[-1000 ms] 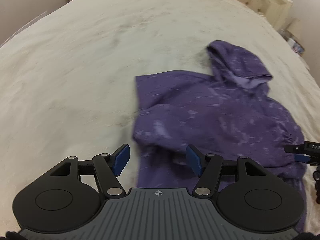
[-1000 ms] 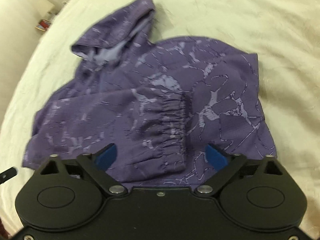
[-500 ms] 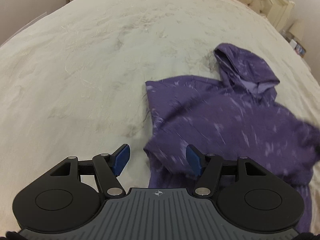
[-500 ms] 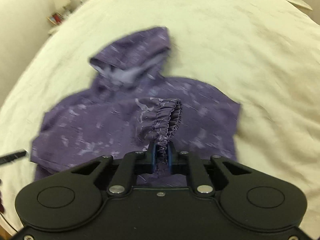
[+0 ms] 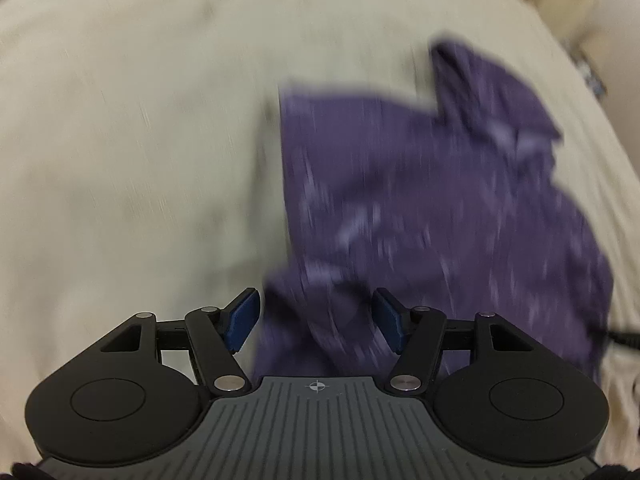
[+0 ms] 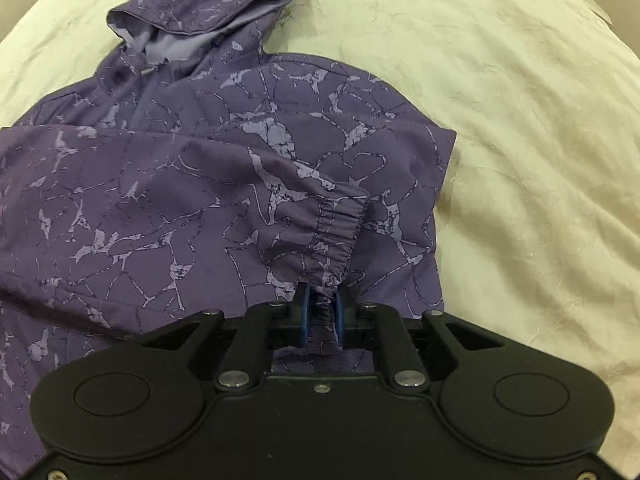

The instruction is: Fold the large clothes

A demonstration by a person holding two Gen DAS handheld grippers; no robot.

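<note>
The purple hooded jacket (image 6: 224,168) with a pale cracked print lies flat on the cream bedspread (image 6: 520,120), hood away from the cameras, one sleeve across its front. No writing is readable on it. The right gripper (image 6: 320,316) pinches the sleeve's elastic cuff (image 6: 340,224) between its blue pads. The left gripper (image 5: 316,320) stands half wide over the jacket's edge and holds nothing; its view is blurred.
</note>
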